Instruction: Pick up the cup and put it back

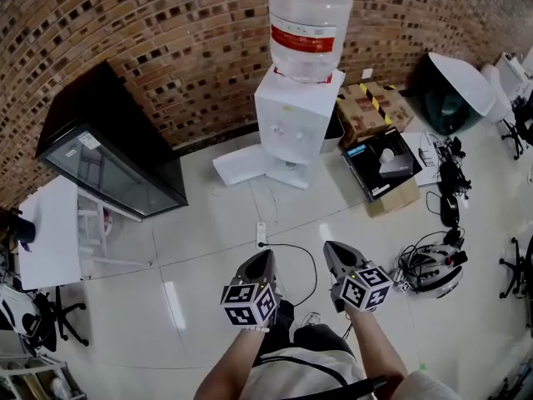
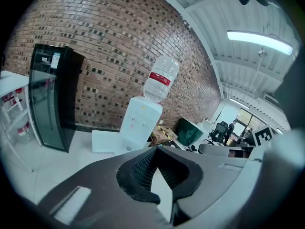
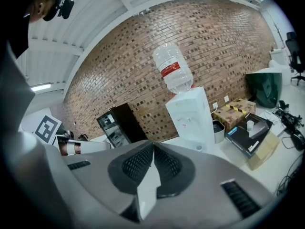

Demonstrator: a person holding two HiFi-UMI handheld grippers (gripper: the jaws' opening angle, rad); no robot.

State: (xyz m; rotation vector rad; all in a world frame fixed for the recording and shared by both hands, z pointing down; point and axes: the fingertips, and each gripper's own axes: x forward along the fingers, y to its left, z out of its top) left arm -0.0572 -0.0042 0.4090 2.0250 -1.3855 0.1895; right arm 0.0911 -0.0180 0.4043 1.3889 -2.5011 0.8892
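A white water dispenser (image 1: 296,123) with a large bottle (image 1: 310,23) on top stands against the brick wall, well ahead of both grippers. A small pale cup-like thing (image 3: 198,148) sits at its drip tray. Another small white cup (image 1: 387,158) stands on a black box (image 1: 379,169) to the dispenser's right. My left gripper (image 1: 268,255) and right gripper (image 1: 330,247) hang side by side above the floor, near the person's body and pointing towards the dispenser. Both are shut with nothing between the jaws. The tips meet in the left gripper view (image 2: 156,149) and in the right gripper view (image 3: 153,144).
A black glass-door cabinet (image 1: 108,148) stands to the left, with a white table (image 1: 50,232) nearer. Cardboard boxes (image 1: 371,107) and a dark green bin (image 1: 450,98) lie to the right. A power strip (image 1: 261,233), cables and gear (image 1: 433,269) lie on the white floor.
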